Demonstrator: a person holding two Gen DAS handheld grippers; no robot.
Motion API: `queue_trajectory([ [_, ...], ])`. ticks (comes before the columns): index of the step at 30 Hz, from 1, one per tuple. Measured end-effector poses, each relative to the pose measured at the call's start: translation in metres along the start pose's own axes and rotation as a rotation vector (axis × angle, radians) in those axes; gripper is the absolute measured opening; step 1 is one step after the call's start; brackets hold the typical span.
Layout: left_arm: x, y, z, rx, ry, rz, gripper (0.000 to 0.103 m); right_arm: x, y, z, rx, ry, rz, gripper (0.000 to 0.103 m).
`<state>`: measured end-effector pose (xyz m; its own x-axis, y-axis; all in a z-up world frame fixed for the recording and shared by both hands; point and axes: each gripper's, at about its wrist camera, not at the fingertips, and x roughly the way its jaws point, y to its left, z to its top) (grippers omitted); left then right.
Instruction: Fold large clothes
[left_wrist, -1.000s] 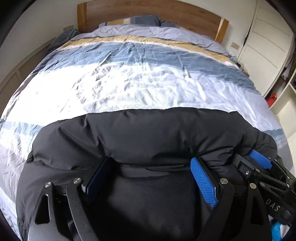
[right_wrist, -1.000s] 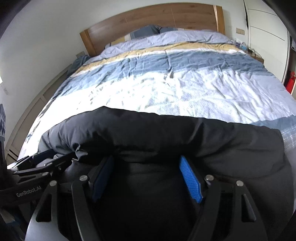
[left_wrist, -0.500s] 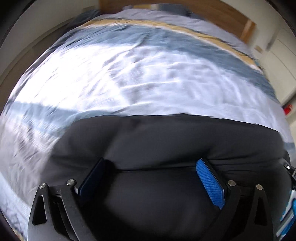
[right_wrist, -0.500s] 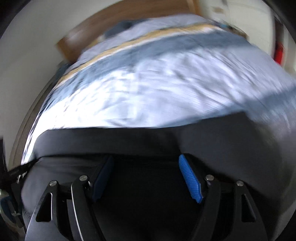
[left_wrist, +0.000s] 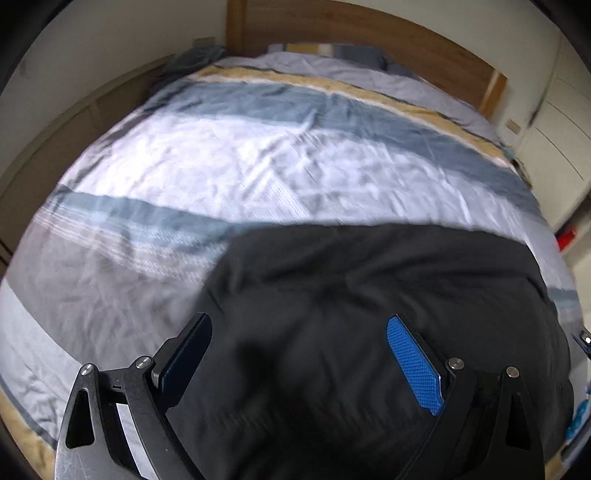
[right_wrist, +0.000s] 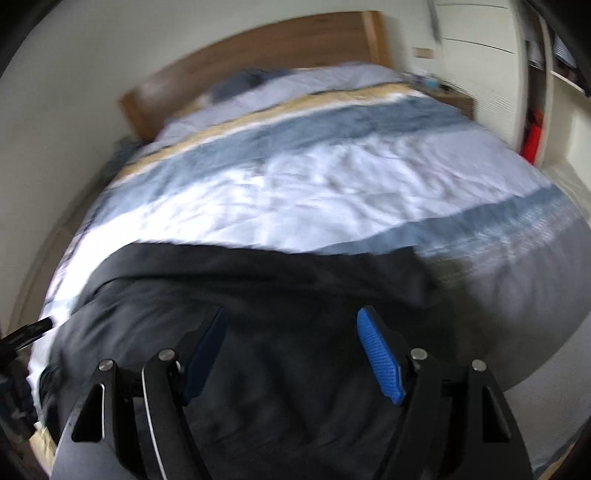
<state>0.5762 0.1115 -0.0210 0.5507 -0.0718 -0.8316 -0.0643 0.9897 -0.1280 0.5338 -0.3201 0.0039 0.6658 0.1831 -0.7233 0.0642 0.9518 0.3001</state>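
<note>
A large black padded jacket (left_wrist: 369, 314) lies folded at the foot of the bed; it also fills the lower part of the right wrist view (right_wrist: 277, 332). My left gripper (left_wrist: 299, 339) is open, held just above the jacket's left part, with nothing between its blue pads (left_wrist: 413, 365). My right gripper (right_wrist: 291, 339) is open above the jacket's right part, empty. The tip of the left gripper shows at the left edge of the right wrist view (right_wrist: 26, 334).
The bed's striped blue, white and tan duvet (left_wrist: 277, 155) stretches ahead to a wooden headboard (left_wrist: 369, 40) and pillows (right_wrist: 258, 79). White wardrobe doors (right_wrist: 480, 55) and a red object (right_wrist: 533, 138) stand to the right. A wooden side panel (left_wrist: 55, 147) runs along the left.
Both grippers have pulled back and lifted off the jacket's folded edge. The left one swung left, the right one swung right. The jacket now lies flatter on the bed.
</note>
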Motion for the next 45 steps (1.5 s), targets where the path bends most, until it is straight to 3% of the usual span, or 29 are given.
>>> queue_trajectory([
  [3, 0.019, 0.002, -0.018, -0.006, 0.062, -0.001, 0.095, 0.018, 0.012, -0.022, -0.037, 0.073, -0.004, 0.072],
  [6, 0.027, 0.03, -0.035, -0.073, 0.097, 0.019, 0.095, 0.022, -0.01, -0.038, 0.035, 0.089, -0.003, 0.072],
  [9, 0.02, 0.048, -0.042, -0.102, 0.093, 0.046, 0.095, 0.012, -0.034, -0.044, 0.078, 0.094, -0.08, 0.072],
  [12, 0.002, 0.062, -0.049, -0.104, 0.057, 0.064, 0.094, -0.001, -0.04, -0.046, 0.035, 0.114, -0.178, 0.072],
  [14, -0.016, 0.063, -0.054, -0.102, 0.009, 0.058, 0.094, -0.019, -0.036, -0.046, 0.033, 0.092, -0.157, 0.072],
  [17, -0.046, 0.051, -0.062, -0.083, -0.06, -0.019, 0.094, -0.038, -0.017, -0.051, -0.007, 0.057, -0.099, 0.072],
  [23, -0.059, 0.007, -0.087, 0.028, -0.127, -0.066, 0.094, -0.05, 0.038, -0.084, -0.101, 0.044, 0.027, 0.072],
  [31, -0.037, -0.011, -0.132, 0.09, -0.215, -0.035, 0.095, -0.036, 0.038, -0.116, -0.149, 0.029, -0.004, 0.072],
  [45, -0.025, -0.011, -0.144, 0.118, -0.258, 0.0, 0.102, -0.042, 0.001, -0.135, -0.122, -0.011, -0.059, 0.075],
])
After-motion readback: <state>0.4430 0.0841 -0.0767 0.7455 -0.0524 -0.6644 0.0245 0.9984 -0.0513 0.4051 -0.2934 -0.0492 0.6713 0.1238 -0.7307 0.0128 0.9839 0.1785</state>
